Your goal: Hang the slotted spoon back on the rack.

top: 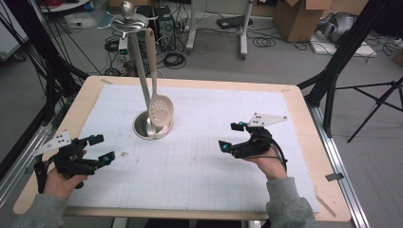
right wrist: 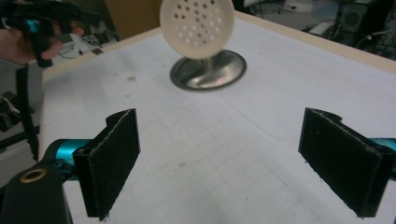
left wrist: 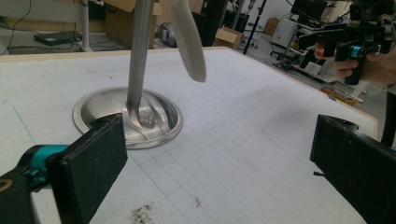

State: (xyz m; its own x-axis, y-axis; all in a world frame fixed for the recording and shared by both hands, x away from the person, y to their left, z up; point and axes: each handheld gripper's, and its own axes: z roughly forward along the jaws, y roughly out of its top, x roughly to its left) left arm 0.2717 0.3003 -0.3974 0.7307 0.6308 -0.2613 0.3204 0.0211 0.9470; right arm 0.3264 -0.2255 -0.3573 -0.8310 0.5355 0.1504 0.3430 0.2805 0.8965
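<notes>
Two hand-held grippers hover low over the surface (top: 199,180), one at each lower side of the high view. Left hand-held gripper (top: 101,148) sits at lower left, held in a hand (top: 64,180) with a grey sleeve; jaws stand wide apart, nothing between them. Right hand-held gripper (top: 230,136) sits right of centre, held in the other hand (top: 268,164); jaws likewise spread, nothing gripped. Both point inward and up-frame, toward the stand.

Stand: round metal base (top: 140,128) resting on the white gridded sheet, centre-left of the high view, well apart from both grippers. Metal pole (top: 139,71) rises from the base, topped by a ring and knob at upper left of frame.

Slotted spoon (top: 160,110), cream plastic, hangs from the ring; long handle runs down beside the pole, perforated round head just above the base's right part. Whether the head touches the base: cannot tell.

Left gripper view: base (left wrist: 88,108) at centre-left, pole (left wrist: 138,51) upright, spoon handle (left wrist: 189,42) hanging to its right; small dark crumbs (left wrist: 142,212) on the sheet at the bottom.

Right gripper view: spoon head (right wrist: 196,25) at top centre, holes plain, base (right wrist: 229,69) behind it.
</notes>
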